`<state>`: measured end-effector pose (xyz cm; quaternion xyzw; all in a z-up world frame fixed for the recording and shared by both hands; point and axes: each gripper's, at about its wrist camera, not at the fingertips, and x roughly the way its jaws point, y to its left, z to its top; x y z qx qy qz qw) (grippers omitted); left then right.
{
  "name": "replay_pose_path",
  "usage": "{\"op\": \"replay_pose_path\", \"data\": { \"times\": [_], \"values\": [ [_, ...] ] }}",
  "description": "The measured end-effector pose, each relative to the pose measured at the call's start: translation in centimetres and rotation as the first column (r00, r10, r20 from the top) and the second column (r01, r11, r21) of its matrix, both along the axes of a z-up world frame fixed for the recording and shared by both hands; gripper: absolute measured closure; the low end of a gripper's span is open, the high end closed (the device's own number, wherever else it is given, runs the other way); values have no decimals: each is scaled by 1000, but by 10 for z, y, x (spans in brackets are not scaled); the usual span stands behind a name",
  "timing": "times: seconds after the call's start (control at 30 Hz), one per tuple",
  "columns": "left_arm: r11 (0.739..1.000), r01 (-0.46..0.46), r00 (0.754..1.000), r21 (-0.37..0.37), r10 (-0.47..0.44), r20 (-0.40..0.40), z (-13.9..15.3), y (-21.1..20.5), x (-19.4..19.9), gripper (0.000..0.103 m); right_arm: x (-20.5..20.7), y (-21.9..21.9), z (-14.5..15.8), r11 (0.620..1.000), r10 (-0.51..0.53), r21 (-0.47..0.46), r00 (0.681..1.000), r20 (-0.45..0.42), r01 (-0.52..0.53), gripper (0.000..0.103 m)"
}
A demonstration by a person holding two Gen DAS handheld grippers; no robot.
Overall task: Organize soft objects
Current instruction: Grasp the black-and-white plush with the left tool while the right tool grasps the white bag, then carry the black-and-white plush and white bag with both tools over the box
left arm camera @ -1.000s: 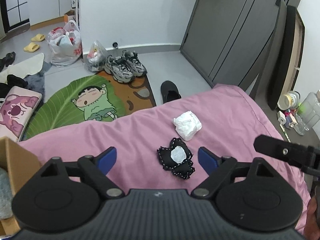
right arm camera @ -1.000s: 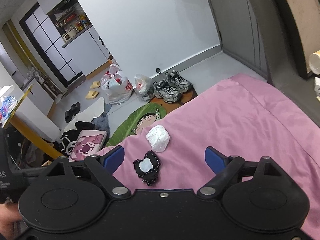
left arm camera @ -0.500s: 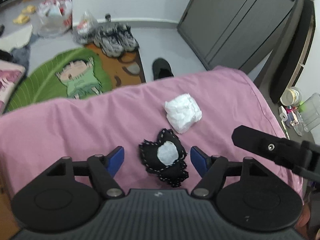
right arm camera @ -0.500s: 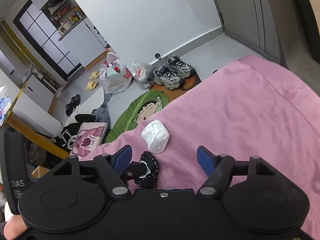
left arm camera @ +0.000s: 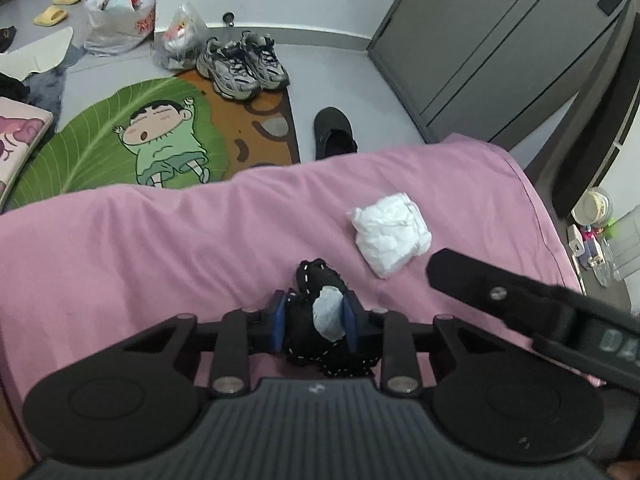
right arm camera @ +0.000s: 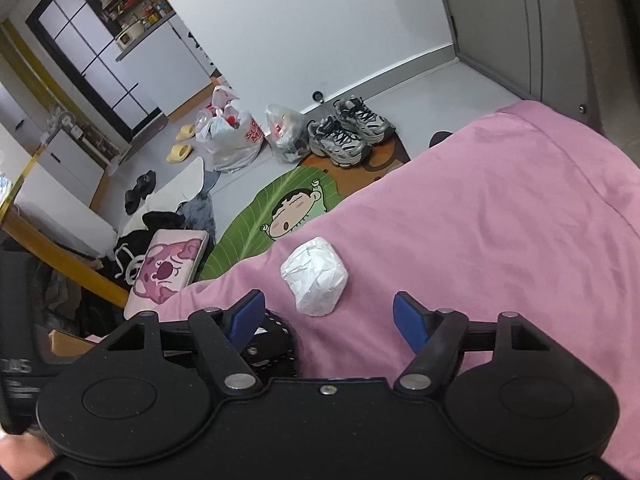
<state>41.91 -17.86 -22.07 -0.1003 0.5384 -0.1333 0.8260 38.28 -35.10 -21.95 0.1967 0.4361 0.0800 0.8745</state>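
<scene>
- Since half a second ago the left gripper went from spread either side of the black stitched toy to clamped on it; blue pads press both flanks.
- Toy location: pinched between the left gripper's fingers, underside apparently resting on the pink bed cover. Can't tell whether it's lifted at all.
- Toy squashes narrow under the clamp, its white patch bulging forward between the pads. Soft filling, so I'd expect it to sag once raised.
- White crumpled bundle sits ahead and to the right of the left gripper, near but apart from the toy, untouched.
- Right gripper is spread wide and empty. The same white bundle lies just ahead of it, roughly centred between the fingers, no contact.
- Right gripper's body also shows in the left view, off to the right of the clamped toy.
- Progress estimate: early. One item grasped, none visibly put away; the bundle is not yet picked up.
- No destination container clearly visible; a cardboard edge peeks at lower left of the right view, but I can't confirm it's the target.
</scene>
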Motion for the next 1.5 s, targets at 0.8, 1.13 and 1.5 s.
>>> {"op": "replay_pose_path", "data": {
  "times": [0.8,1.13,1.5],
  "values": [
    [995,-99,994,25,97,54,35,49,0,75,-1,18,-1,997,38,-63,999,37,-35,69],
    [997,-82,989,1,81,125,64,58,-21,74,-30,23,39,996,18,-85,992,122,-7,69],
    [998,-52,975,-36,58,217,99,77,-52,74,-55,41,74,996,19,-93,981,194,-1,69]
  ]
}}
